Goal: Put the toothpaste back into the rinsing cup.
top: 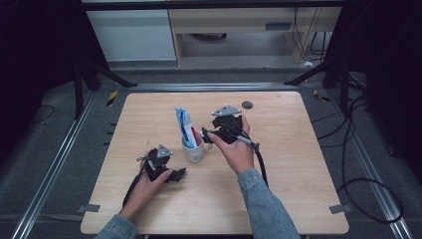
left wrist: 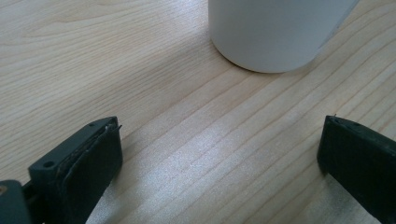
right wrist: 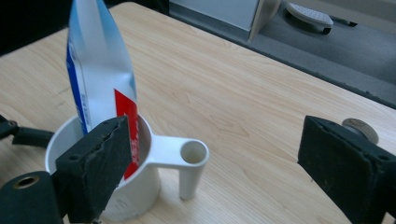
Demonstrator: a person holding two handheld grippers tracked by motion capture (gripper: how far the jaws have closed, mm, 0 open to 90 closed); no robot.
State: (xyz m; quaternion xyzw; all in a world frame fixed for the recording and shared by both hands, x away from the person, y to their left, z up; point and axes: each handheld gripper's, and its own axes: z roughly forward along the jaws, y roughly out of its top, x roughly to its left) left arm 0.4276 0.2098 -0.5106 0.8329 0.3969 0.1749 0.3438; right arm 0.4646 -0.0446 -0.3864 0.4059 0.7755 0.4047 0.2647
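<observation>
White mug (top: 193, 147) mid-surface (top: 278, 189), blue-and-red tube (top: 185, 125) standing up in it. Right gripper (right wrist: 210, 154) is just beside the handle, jaws wide, nothing held. Probably best backed off straight so the tube isn't knocked. Left gripper (top: 175, 175) sits near the mug, jaws wide, nothing between.

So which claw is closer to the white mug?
Right. The right claw hangs open beside the mug, by its handle; the left claw sits open farther off, nearer the person.
</observation>
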